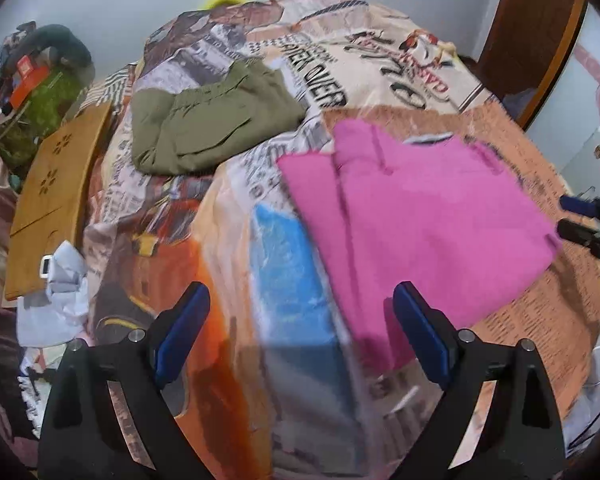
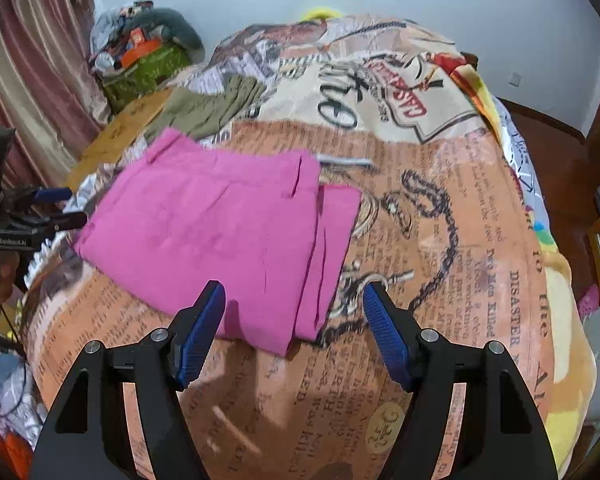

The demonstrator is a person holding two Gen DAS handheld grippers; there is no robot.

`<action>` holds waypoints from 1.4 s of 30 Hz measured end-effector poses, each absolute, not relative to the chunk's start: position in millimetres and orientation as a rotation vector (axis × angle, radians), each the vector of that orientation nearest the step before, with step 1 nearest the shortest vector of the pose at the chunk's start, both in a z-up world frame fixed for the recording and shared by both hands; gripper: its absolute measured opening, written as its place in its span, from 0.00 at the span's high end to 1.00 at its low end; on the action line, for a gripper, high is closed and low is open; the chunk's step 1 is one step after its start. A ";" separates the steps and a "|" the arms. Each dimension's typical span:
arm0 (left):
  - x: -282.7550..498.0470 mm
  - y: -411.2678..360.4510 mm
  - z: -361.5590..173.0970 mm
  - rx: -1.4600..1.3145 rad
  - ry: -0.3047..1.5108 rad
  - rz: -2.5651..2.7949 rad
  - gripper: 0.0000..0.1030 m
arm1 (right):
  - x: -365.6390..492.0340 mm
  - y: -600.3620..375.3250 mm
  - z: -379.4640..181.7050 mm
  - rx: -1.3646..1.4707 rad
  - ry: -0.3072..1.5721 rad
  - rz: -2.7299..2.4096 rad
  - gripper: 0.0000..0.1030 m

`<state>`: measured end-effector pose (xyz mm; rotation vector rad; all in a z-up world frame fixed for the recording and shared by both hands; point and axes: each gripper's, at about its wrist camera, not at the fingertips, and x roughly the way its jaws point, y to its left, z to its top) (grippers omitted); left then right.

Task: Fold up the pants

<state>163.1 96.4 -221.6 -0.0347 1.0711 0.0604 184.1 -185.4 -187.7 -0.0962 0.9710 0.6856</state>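
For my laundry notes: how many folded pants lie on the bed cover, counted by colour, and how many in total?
Pink pants: 1
Olive green pants: 1
Total: 2 folded pants, lying apart on the printed bed cover.

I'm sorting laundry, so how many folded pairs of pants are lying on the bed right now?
2. The bright pink folded pants lie nearest, on the orange newsprint part of the printed blanket. The olive-green folded pants lie farther back, towards the wall. Others may be hidden off-frame.
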 end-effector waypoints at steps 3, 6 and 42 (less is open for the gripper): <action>175.6 92.5 -214.3 -0.086 1.051 0.038 0.09 | 193.3 -184.8 -189.0 -0.054 0.973 0.680 0.34; 187.5 89.7 -214.4 -0.134 1.049 0.001 0.09 | 202.2 -183.0 -194.8 -0.025 0.987 0.672 0.34; 223.8 82.7 -248.9 -0.277 1.089 -0.079 0.73 | 229.8 -177.2 -225.2 0.151 1.024 0.753 0.91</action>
